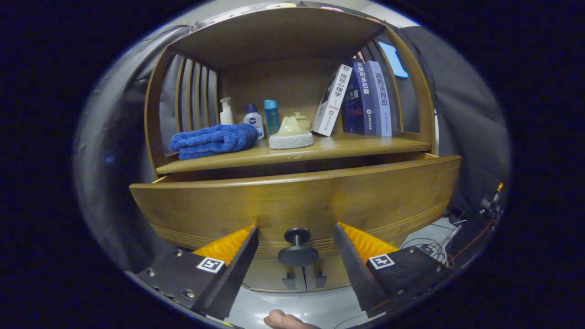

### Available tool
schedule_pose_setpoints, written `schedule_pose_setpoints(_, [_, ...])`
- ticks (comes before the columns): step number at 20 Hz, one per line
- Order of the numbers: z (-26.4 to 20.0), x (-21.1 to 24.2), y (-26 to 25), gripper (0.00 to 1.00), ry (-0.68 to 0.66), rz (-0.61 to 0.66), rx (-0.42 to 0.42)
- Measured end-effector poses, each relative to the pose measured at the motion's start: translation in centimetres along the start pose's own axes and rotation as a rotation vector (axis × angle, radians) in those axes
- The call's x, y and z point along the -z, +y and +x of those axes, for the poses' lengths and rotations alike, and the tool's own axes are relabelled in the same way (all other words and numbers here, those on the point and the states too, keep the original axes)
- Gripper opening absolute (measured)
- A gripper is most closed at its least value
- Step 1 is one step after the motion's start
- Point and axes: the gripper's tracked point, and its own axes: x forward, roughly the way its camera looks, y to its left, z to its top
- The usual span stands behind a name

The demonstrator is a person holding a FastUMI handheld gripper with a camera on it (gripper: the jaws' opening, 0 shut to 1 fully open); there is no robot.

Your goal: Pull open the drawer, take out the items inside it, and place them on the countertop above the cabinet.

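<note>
So far the drawer looks only partly drawn: its curved wooden front stands a little forward of the cabinet, with a dark gap between its top edge and the countertop above. The inside is hidden behind that front, so I cannot tell what lies in it, or whether anything does. By my judgement the pull is begun but unfinished, and the taking out and setting down of items is all left to do.

The gripper has its fingers spread wide, one on each side of the dark round knob, neither touching it. The knob sits between the fingers, low on the middle of the drawer front, standing out on a short stem.

The drawer front is warm brown wood with fine grooves running along its lower part. On the countertop, from left to right, lie a folded blue towel, a white pump bottle, a white bottle with a dark cap, a clear blue bottle, a pale sponge scrubber, and a row of books, the leftmost one leaning. Free space for new items seems to be at the near right of the countertop, in front of the books. Part of a hand shows near, below the fingers.
</note>
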Motion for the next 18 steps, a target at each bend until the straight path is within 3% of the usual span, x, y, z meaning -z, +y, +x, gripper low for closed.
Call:
schedule_pose_setpoints(8, [4.1,0.1,1.0,0.99,0.017,0.165,-0.032])
schedule_pose_setpoints(18, [5.5,-0.3,1.2,0.99,-0.011,0.041,-0.016])
